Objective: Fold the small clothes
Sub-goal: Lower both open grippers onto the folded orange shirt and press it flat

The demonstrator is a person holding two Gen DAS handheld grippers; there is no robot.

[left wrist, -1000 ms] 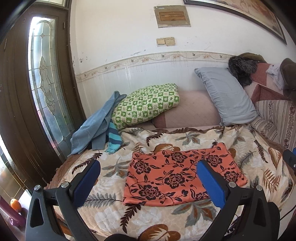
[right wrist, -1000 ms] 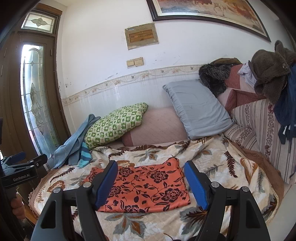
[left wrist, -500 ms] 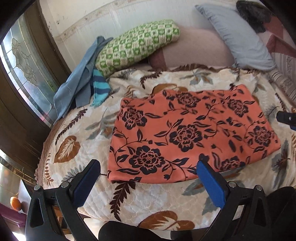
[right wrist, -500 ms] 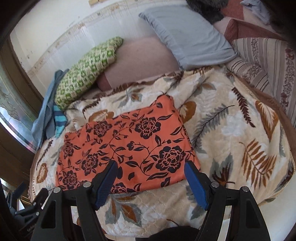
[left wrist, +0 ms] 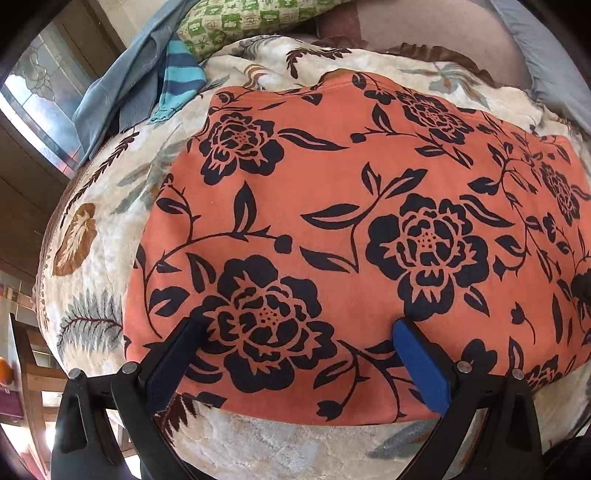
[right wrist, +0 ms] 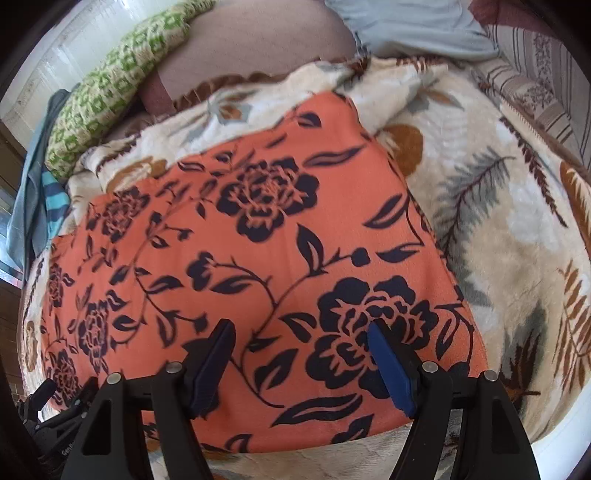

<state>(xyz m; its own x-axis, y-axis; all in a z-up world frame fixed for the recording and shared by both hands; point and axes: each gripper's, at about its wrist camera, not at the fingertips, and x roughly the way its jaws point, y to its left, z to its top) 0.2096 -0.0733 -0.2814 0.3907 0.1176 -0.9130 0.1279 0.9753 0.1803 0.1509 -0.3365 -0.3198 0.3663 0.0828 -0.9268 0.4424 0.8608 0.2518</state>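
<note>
Hovering low over the orange floral cloth [left wrist: 351, 229] spread flat on the leaf-print blanket [left wrist: 96, 251] of the bed.
Left gripper [left wrist: 295, 328] above the cloth's near left part, right gripper [right wrist: 299, 332] above its near right part; fingers [left wrist: 421, 365] of both spread wide, gripping nothing. Beyond, green checked pillow [right wrist: 110, 96] and blue garments [left wrist: 122, 88].

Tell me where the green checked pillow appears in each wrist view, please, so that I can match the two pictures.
Left wrist view: the green checked pillow lies at the top edge, left of centre.
Right wrist view: the green checked pillow lies at the upper left.
Shared landmark: the orange floral cloth spread on the leaf-print blanket.
</note>
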